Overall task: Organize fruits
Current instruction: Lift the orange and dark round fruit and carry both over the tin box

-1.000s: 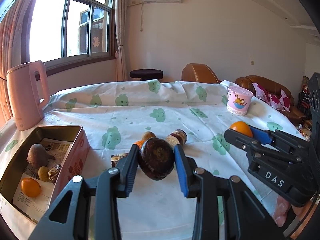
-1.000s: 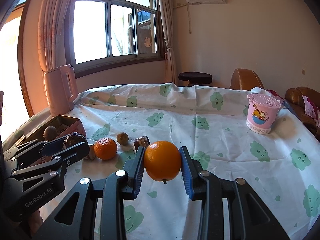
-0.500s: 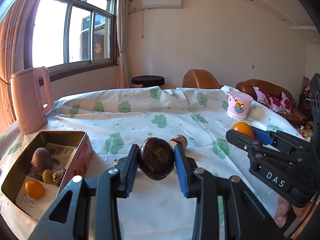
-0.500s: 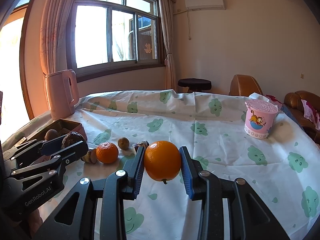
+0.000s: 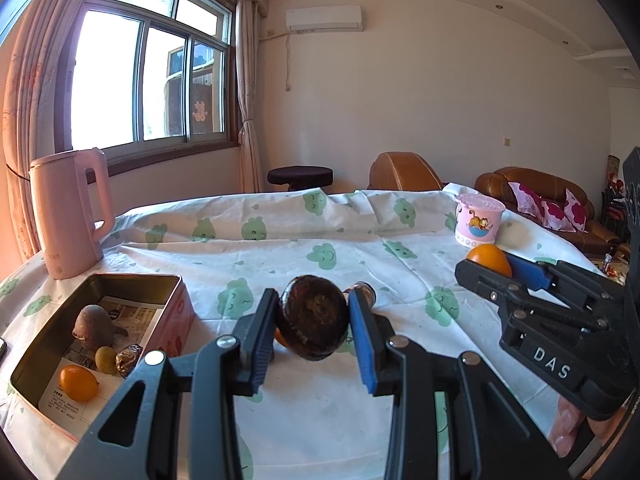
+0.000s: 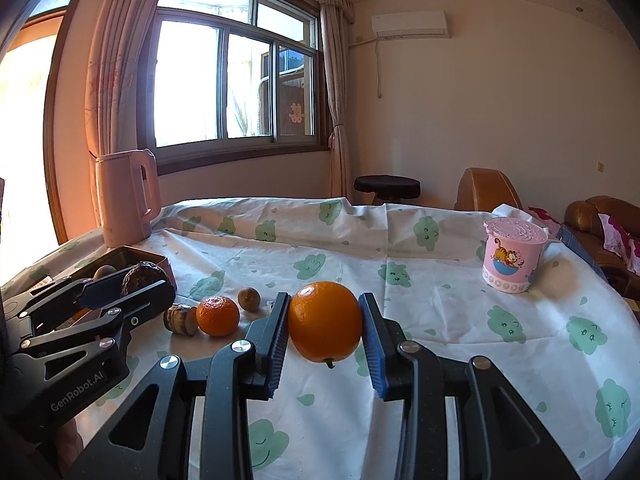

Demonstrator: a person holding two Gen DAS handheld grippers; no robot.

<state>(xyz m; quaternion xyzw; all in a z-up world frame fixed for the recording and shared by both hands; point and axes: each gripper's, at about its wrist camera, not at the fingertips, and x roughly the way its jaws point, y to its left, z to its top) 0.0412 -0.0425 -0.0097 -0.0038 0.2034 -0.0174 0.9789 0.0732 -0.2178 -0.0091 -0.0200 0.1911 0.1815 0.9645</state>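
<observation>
My left gripper [image 5: 313,328] is shut on a dark brown wrinkled fruit [image 5: 313,328] and holds it above the table. It also shows in the right wrist view [image 6: 142,278]. My right gripper [image 6: 325,322] is shut on an orange [image 6: 325,322], held above the cloth; the orange also shows in the left wrist view [image 5: 489,260]. An open tin box [image 5: 176,300] at the left holds a brown fruit [image 5: 93,326], a small green fruit [image 5: 105,359], a wrinkled fruit [image 5: 128,362] and a small orange [image 5: 78,382]. On the cloth lie a tangerine [image 6: 218,316], a small brown fruit [image 6: 249,299] and a cut piece [image 6: 180,320].
A pink kettle [image 5: 68,216] stands at the back left beside the box. A pink lidded cup [image 6: 514,256] stands at the right. The table carries a white cloth with green prints [image 6: 460,320]. A stool [image 6: 386,186] and brown sofas stand beyond.
Both grippers have risen with their fruits, so the table and the box sit lower in view. Both grips are unchanged.
</observation>
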